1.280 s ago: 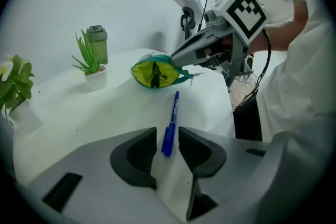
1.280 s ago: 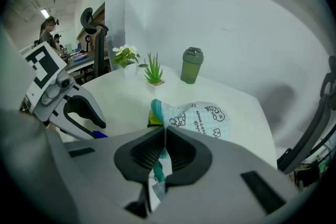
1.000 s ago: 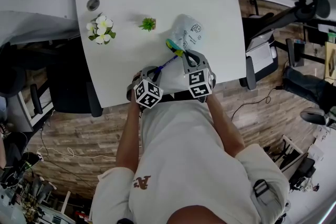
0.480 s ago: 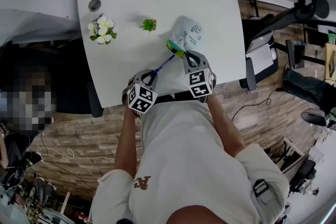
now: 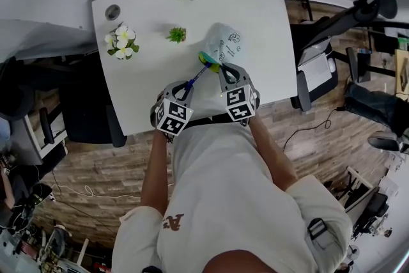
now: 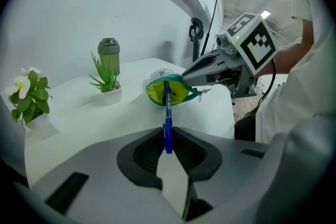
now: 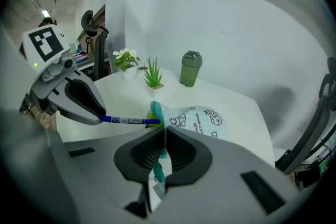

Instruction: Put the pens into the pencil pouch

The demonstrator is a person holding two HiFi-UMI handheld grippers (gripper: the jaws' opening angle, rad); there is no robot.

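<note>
Pen at the pouch mouth, both grips tight

We've got the left gripper (image 6: 168, 150) pinching the blue pen (image 6: 167, 113), its tip right at the yellow-lined mouth of the pencil pouch (image 7: 202, 120) on the table (image 5: 147, 41). The right gripper (image 7: 160, 157) is clamped on the pouch's teal edge. If that edge slips, we reckon the mouth sags and the pen snags.

We see left claw (image 6: 167, 150) clamped on blue pen (image 6: 167, 122), pen tip at open mouth of yellow-lined pencil pouch (image 6: 176, 93); right claw (image 6: 185, 77) at pouch rim, white bench (image 6: 89, 123) below.
</note>
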